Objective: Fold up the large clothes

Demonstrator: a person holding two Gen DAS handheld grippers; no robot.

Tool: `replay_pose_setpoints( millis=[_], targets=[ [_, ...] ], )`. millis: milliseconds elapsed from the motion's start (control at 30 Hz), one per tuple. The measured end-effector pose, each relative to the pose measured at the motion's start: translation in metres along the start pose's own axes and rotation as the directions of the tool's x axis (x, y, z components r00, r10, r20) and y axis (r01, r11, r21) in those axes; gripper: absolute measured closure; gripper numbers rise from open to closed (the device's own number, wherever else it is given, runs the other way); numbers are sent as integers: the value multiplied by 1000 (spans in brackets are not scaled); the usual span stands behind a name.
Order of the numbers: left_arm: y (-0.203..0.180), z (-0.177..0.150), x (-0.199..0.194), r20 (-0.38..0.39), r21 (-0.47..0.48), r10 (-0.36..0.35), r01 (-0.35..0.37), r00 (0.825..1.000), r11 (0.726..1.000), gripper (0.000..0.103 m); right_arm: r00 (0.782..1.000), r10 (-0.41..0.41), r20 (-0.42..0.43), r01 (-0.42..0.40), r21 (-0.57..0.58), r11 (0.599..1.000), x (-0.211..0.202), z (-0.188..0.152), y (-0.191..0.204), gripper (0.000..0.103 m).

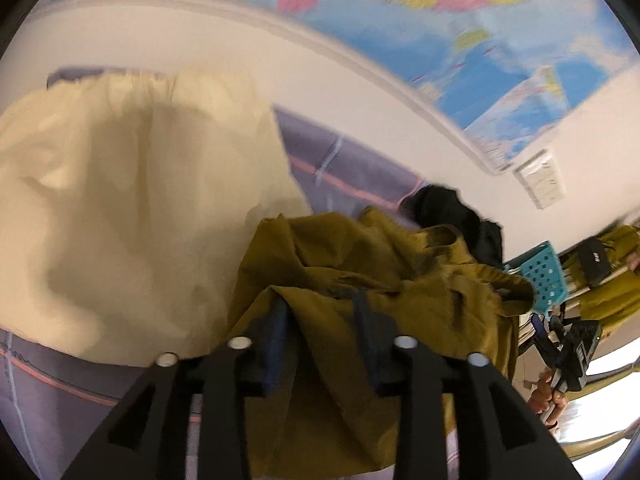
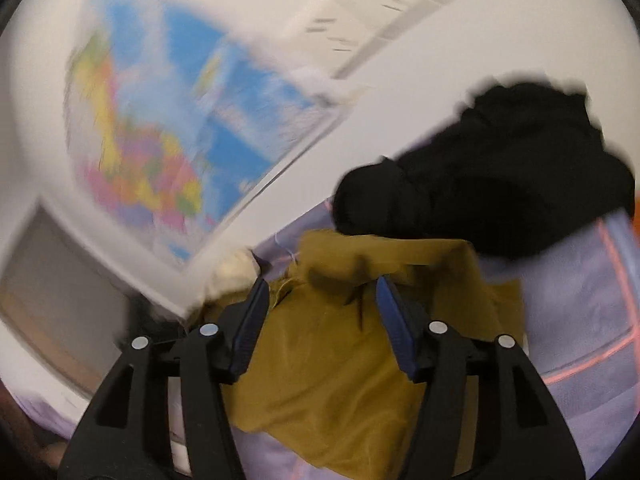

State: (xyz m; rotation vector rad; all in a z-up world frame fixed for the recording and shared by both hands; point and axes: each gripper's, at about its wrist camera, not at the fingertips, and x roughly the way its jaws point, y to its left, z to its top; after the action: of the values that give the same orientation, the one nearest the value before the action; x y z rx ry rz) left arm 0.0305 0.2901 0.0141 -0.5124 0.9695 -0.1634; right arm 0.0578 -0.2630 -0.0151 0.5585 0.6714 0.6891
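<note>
Left gripper (image 1: 320, 344) released over olive garment (image 1: 360, 280) | right gripper (image 2: 320, 324) released, same cloth | garment crumpled on bedsheet (image 2: 580, 300), near black clothing (image 2: 500, 160) | advice: find hem corners, spread flat first.

1. Your olive-mustard garment (image 1: 360, 280) lies crumpled in loose folds on the lilac sheet, unfolded, with a rumpled edge raised at 3 o'clock in the left wrist view.
2. Your cream garment (image 1: 132, 208) spreads wide at 9 to 11 o'clock of the olive one, touching its edge, gathered hem at the far side.
3. Your black garment (image 2: 500, 168) sits bunched in a heap at 1 o'clock of the olive one, resting against its far edge.
</note>
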Motion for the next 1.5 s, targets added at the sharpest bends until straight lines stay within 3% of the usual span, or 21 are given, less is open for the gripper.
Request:
replay_pose_setpoints(
  millis=[67,133,267,333,367,467,567,667,767,867,933,1000,1067,1100,1167,1200,1300,1367,1433,1467,1500],
  targets=[
    [-6,-10,-16,53,60,-28,25,998,998,54,998,-47,-43,41,-132,990,12,-11,24,43],
    [-15,-24,-30,97,141,-38,24,995,990,53,986,-144,-80,122,-232,965,33,-19,38,42],
    [-35,-51,-36,119,292,-44,7,992,956,53,925,-356,-131,289,-363,886,87,-32,38,45],
    [-47,-59,-29,115,361,-27,-16,993,932,52,901,-416,-127,345,-373,861,100,-30,30,48],
    [-56,-62,-21,100,400,-6,-35,995,916,52,899,-418,-130,351,-357,866,105,-26,25,53],
    [-77,-62,9,59,476,44,-67,997,877,52,900,-415,-133,345,-362,866,106,-17,20,87],
    [-88,-52,33,55,504,77,-94,996,859,52,905,-414,-103,350,-375,859,105,-5,28,93],
    [-90,-33,47,74,481,97,-121,992,869,52,913,-405,-44,362,-369,856,100,14,35,102],
    [-90,-14,51,108,454,107,-145,988,879,52,922,-387,-21,359,-327,874,99,35,31,102],
    [-86,4,57,158,419,189,-239,969,876,52,915,-401,-40,373,-292,881,110,47,16,102],
    [-81,9,68,141,398,242,-278,960,874,53,908,-414,-69,379,-289,879,120,47,9,99],
    [-76,10,87,136,406,336,-362,932,839,54,893,-443,-85,404,-286,869,130,44,2,91],
    [-70,9,98,116,412,372,-385,921,826,54,892,-442,-95,403,-276,873,130,40,-3,80],
    [-67,10,102,107,410,380,-389,919,825,53,894,-440,-85,405,-266,875,125,38,-4,68],
    [-65,11,101,100,400,372,-380,923,834,53,908,-414,-59,383,-280,880,110,34,3,56],
    [-64,12,99,101,405,365,-374,925,834,53,909,-411,-60,378,-290,879,106,32,7,43],
    [-65,12,101,108,422,383,-391,918,818,52,915,-378,-142,308,-360,880,105,16,22,35],
    [-62,13,106,104,428,392,-397,914,812,51,877,-438,-196,317,-448,836,121,0,29,35],
    [-61,13,113,99,422,399,-401,912,813,50,835,-505,-216,345,-510,788,136,-12,29,41],
    [-60,13,115,97,420,399,-401,912,814,50,830,-516,-212,349,-523,777,140,-15,29,61],
    [-58,13,116,94,418,400,-401,912,815,49,834,-508,-214,337,-532,777,143,-16,29,101]
  ],
)
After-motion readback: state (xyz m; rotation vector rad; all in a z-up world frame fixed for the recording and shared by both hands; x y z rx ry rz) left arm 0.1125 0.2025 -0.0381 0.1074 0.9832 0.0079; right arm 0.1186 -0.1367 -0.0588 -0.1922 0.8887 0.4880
